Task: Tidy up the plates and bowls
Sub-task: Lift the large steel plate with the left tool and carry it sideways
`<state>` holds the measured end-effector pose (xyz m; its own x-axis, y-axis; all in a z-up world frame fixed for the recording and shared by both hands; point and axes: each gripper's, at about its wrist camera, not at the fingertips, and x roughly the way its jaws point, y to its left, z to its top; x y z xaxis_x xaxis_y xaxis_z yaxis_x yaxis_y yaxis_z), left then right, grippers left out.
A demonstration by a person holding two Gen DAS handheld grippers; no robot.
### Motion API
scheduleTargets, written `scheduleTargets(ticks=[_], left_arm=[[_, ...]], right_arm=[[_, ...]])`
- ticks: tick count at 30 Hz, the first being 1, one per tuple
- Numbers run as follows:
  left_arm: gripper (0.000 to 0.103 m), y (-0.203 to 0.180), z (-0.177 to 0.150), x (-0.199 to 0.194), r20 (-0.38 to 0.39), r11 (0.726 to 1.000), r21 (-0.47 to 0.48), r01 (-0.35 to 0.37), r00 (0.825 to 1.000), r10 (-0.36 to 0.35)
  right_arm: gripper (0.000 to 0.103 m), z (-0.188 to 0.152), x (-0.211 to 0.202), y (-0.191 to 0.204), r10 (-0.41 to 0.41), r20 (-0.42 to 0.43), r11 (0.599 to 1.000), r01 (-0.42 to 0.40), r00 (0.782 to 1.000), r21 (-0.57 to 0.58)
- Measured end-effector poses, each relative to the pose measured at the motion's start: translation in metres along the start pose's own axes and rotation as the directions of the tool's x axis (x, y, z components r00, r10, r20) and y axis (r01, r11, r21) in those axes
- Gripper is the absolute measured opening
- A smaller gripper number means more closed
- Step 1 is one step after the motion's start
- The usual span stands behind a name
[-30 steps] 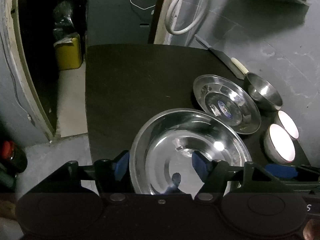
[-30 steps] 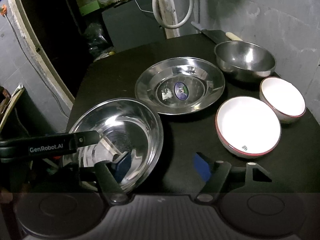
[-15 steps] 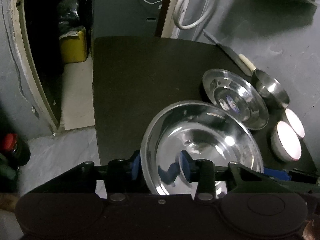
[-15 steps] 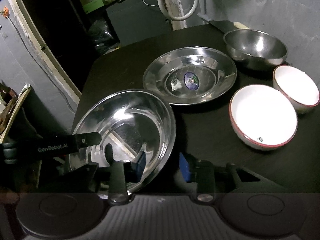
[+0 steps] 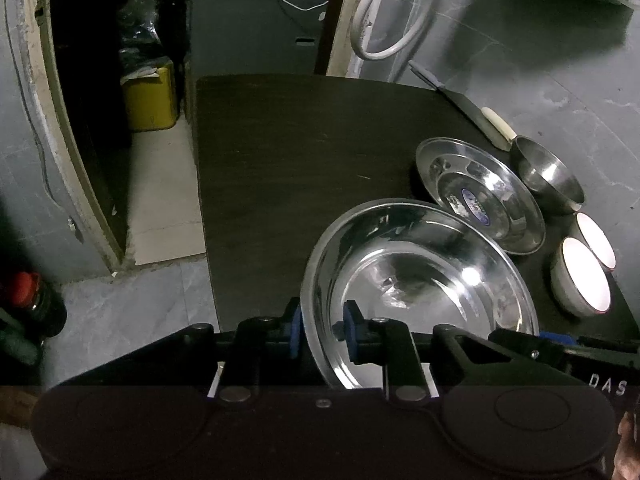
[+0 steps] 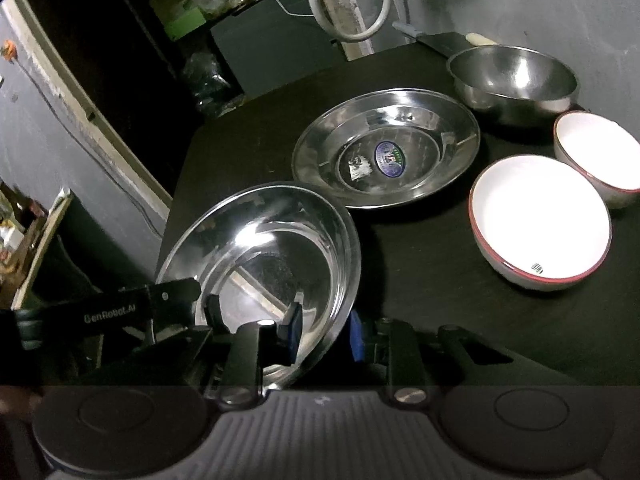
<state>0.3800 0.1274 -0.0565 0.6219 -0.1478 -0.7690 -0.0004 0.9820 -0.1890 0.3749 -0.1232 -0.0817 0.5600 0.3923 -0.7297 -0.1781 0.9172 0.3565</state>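
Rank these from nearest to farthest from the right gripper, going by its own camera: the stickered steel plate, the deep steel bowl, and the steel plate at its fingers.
1. Steel plate, rim between the closing right gripper fingers.
2. Stickered plate, mid-table.
3. Deep steel bowl, far right corner.

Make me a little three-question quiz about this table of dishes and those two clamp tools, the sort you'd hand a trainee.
1. True or false: the left gripper and the right gripper have the rim of the same steel plate between their closing jaws.
2. How many white bowls stand on the black table?
3. What marks the second steel plate, farther back? A) a blue round sticker B) a crack C) a spoon lying in it

Key
1. True: each has one pad inside the rim and one outside.
2. Two: the nearer white bowl and the farther white bowl.
3. A
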Motion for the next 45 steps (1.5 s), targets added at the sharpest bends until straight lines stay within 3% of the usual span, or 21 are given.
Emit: scheduleTargets(ticks=[4,8,24,38,45], left_arm=[[0.023,0.001,0.000,0.000,0.003,1.000,0.005,0.004,1.000,-0.004],[0.018,0.003,-0.001,0.000,0.016,1.000,-0.005,0.000,1.000,0.000],[0.016,0.007,-0.006,-0.022,0.097,0.997,0.020,0.077,0.992,-0.078],[0.016,-0.011,-0.018,-0.065,0.121,0.980,0.137,0.144,0.980,-0.161],[0.016,-0.023,-0.032,-0.086,0.091,0.958,0.207,0.197,0.971,-0.219]], right_arm=[[0.028,-0.001,0.001,0.003,-0.007,0.006,1.000,0.007,1.000,-0.016],[0.019,-0.004,-0.001,0.001,0.001,0.011,1.000,-0.001,1.000,-0.005],[0.019,-0.006,-0.029,0.002,0.042,0.100,0.999,-0.040,0.994,-0.022],[0.019,-0.026,-0.084,0.004,0.038,0.173,0.999,-0.033,0.984,-0.032],[0.019,-0.052,-0.116,-0.003,0.030,0.186,1.000,-0.028,0.982,-0.013]])
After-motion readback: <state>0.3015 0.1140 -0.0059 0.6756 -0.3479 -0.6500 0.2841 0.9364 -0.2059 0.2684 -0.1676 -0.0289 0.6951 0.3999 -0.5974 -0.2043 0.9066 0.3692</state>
